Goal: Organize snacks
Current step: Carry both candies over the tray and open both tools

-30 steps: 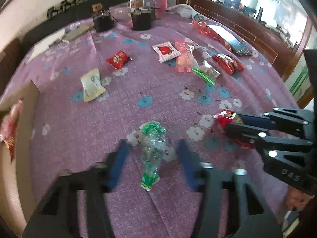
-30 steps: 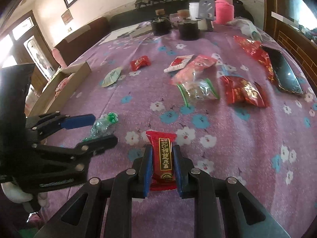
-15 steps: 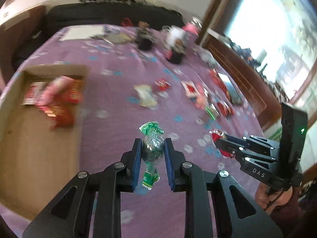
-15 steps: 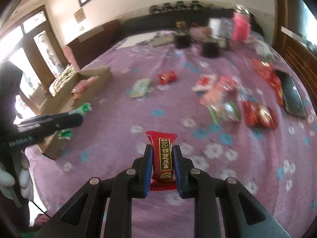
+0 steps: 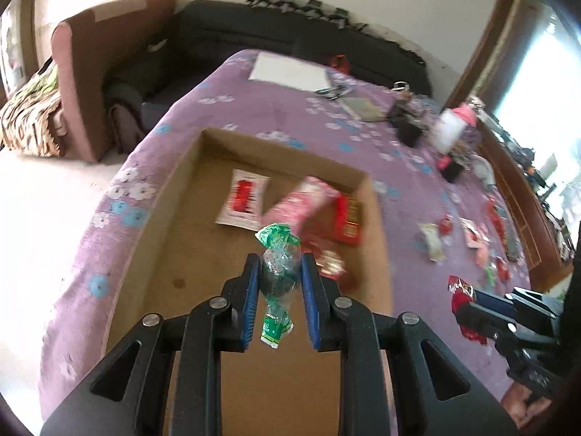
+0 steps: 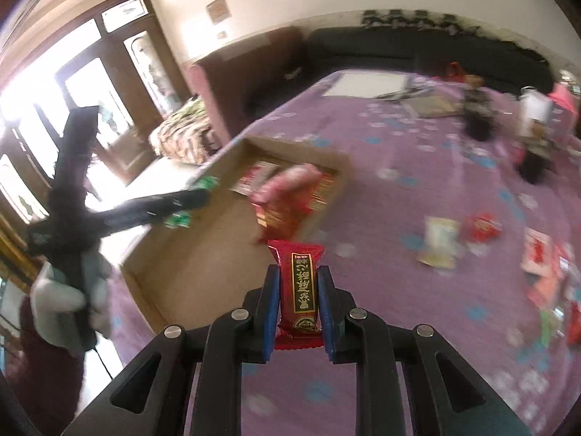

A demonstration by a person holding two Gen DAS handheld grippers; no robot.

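My left gripper [image 5: 279, 265] is shut on a clear candy with green twisted ends [image 5: 277, 272], held in the air over the open cardboard box [image 5: 170, 196]. Inside the box lie a white-and-red packet [image 5: 244, 198], a pink bag [image 5: 303, 203] and a red packet [image 5: 348, 218]. My right gripper [image 6: 298, 283] is shut on a red snack bar with a dark gold-lettered label [image 6: 298, 287], above the purple cloth just right of the box [image 6: 319, 152]. In the right wrist view the left gripper [image 6: 189, 200] reaches over the box from the left, held by a gloved hand [image 6: 69, 290].
A purple flowered cloth [image 5: 254, 109] covers the table. Several loose snacks [image 6: 479, 227] lie scattered at the right. At the far end are white paper [image 5: 290, 71], dark jars [image 5: 408, 129] and a pink bottle [image 5: 464, 114]. A sofa [image 5: 254, 32] stands behind the table.
Both grippers have swung left from the scattered snacks toward the cardboard box. The left closed on the green candy and lifted it; the right kept hold of the red bar.
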